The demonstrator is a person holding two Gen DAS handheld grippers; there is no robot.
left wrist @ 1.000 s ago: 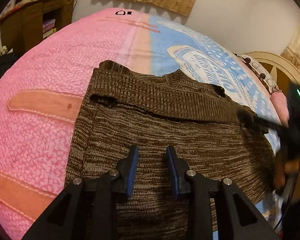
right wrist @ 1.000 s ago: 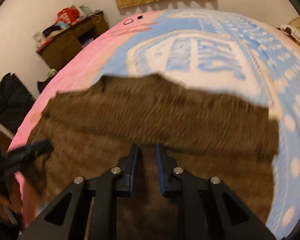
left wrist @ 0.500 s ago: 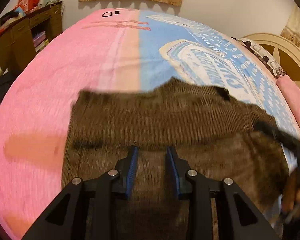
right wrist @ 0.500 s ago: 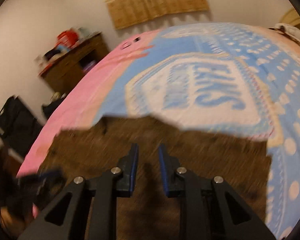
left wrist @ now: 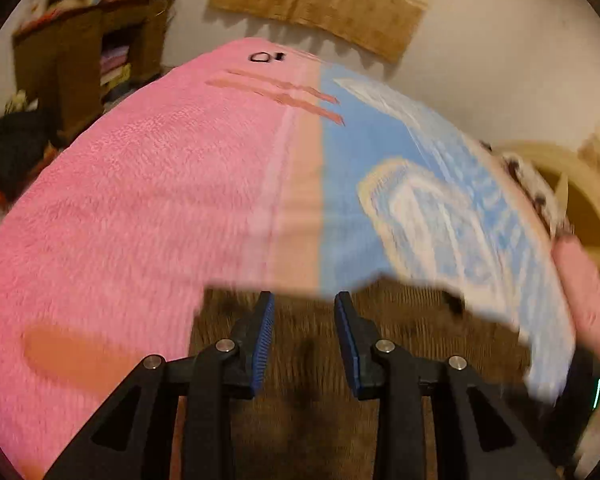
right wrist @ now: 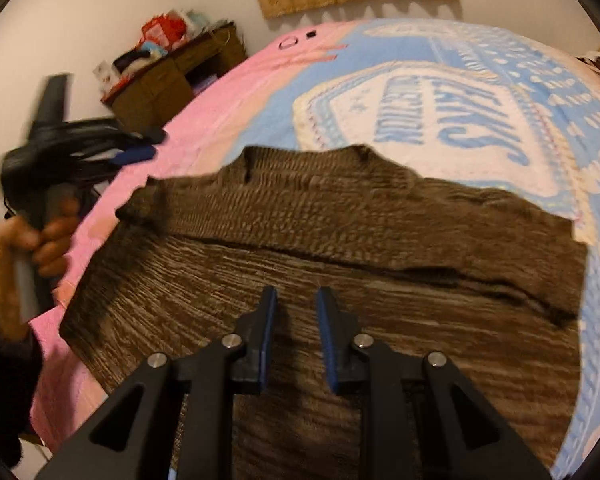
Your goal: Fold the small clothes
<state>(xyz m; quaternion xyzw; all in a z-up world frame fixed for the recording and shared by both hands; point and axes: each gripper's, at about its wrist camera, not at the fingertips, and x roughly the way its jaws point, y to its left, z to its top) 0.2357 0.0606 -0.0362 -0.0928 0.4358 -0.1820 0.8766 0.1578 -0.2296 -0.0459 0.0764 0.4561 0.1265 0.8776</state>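
Observation:
A brown knitted garment (right wrist: pixel 340 240) lies flat on the bed, with its far part folded over as a ribbed band. In the left wrist view it (left wrist: pixel 380 340) is blurred and low in the frame. My right gripper (right wrist: pixel 296 312) is open and empty above the garment's near middle. My left gripper (left wrist: pixel 304 320) is open and empty above the garment's far edge. In the right wrist view the left gripper (right wrist: pixel 140 144) is held up in a hand at the left, off the garment's left corner.
The bed has a pink blanket (left wrist: pixel 120 200) on the left and a blue-and-white printed one (right wrist: pixel 440 120) on the right. A wooden cabinet (right wrist: pixel 172 80) with clutter stands by the far wall. A pillow (left wrist: pixel 584 288) and cream headboard (left wrist: pixel 580 208) lie at the right.
My left gripper has lifted and tilted up, so the garment has dropped low in its view. My right gripper has drawn back, showing more of the garment. Both stay open.

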